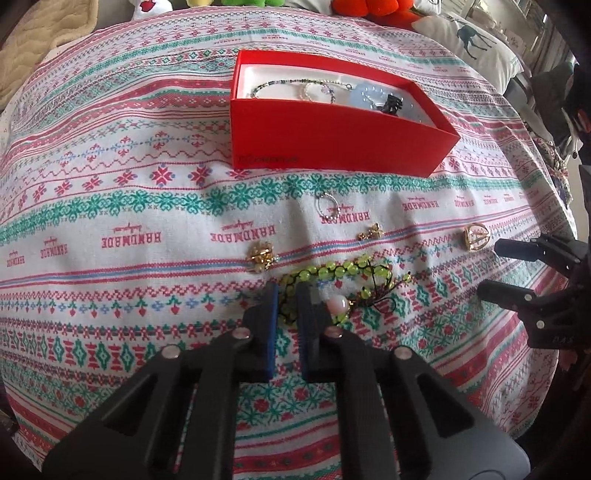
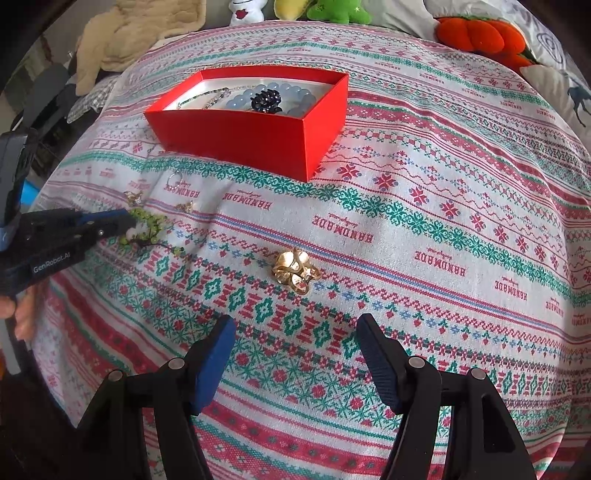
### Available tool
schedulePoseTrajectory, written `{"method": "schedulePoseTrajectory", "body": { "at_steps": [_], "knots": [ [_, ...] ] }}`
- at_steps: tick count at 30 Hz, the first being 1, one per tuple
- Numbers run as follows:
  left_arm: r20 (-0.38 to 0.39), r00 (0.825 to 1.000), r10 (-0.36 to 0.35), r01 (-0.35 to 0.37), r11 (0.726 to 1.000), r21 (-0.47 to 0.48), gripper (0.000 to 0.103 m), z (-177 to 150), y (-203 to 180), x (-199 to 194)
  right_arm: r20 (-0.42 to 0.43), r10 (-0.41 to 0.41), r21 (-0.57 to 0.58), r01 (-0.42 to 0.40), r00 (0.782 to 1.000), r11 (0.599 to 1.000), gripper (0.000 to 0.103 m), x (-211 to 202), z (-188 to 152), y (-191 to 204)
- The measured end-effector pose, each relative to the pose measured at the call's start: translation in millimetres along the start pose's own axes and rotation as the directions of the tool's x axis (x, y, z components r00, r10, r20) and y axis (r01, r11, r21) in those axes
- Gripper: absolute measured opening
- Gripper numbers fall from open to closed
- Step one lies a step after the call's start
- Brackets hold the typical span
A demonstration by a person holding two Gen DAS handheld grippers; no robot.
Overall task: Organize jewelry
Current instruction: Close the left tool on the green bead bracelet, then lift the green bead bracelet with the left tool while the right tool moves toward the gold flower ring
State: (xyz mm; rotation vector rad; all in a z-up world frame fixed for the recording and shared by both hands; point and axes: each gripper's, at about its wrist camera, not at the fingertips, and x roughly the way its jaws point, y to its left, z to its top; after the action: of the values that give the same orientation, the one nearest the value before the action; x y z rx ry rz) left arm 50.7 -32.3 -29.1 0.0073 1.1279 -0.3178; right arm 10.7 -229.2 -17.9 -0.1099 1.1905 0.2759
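- Red cardboard box [image 1: 332, 136] sits open on the patterned tablecloth [image 1: 110, 192], toward the far side; inside it lie a pale blue bead bracelet [image 2: 273, 96], a dark flower-shaped piece [image 2: 266, 100] and thin beaded chains [image 1: 291, 86].
- Loose on the cloth in front of the box: a thin silver ring with small beads [image 1: 327, 207], a small gold earring [image 1: 369, 232], a gold cluster piece [image 1: 261, 255] and, off to the right, a larger gold brooch [image 2: 295, 270].
- Plush toys [image 2: 476, 35] and a beige blanket [image 2: 136, 37] line the far edge; nothing lies between the loose pieces and the box.
- Green bead bracelet [image 1: 332, 273], with dark cord and a pink bead, lies bunched on the cloth near the gold cluster piece.
- Left gripper [image 1: 286, 295] tilts steeply down onto the cloth, its jaws clenched on the near end of the green bead bracelet.
- Right gripper [image 2: 295, 343] hangs over the cloth, also angled steeply down, jaws spread wide and empty, the gold brooch just ahead of its tips.
- A person's fingers [image 2: 20, 314] show at the left gripper's handle.
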Motion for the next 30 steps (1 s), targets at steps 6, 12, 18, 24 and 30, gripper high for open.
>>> {"method": "schedulePoseTrajectory", "body": {
  "at_steps": [6, 12, 18, 24, 30],
  "knots": [
    [0.045, 0.999, -0.011, 0.011, 1.0, 0.0, 0.007, -6, 4, -21, 0.009, -0.011, 0.002, 0.011, 1.0, 1.0, 0.069, 1, 3, -7],
    [0.127, 0.991, -0.048, 0.05, 0.999, -0.01, 0.007, -2, 5, -51, 0.013, -0.016, 0.005, 0.016, 1.0, 1.0, 0.069, 2, 6, -9],
    [0.188, 0.98, -0.067, 0.069, 0.998, -0.006, 0.007, -4, 6, -75, 0.021, -0.026, 0.001, 0.026, 0.999, 1.0, 0.069, 7, 13, -6],
    [0.194, 0.979, -0.056, 0.056, 0.998, 0.002, 0.007, -5, 2, -75, 0.021, -0.039, 0.0, 0.039, 0.999, 0.999, 0.068, 15, 23, -5],
    [0.158, 0.986, -0.051, 0.052, 0.999, -0.008, 0.007, -7, 1, -66, 0.028, -0.042, -0.021, 0.042, 0.999, 0.999, 0.051, 18, 31, 2]
  ]
}}
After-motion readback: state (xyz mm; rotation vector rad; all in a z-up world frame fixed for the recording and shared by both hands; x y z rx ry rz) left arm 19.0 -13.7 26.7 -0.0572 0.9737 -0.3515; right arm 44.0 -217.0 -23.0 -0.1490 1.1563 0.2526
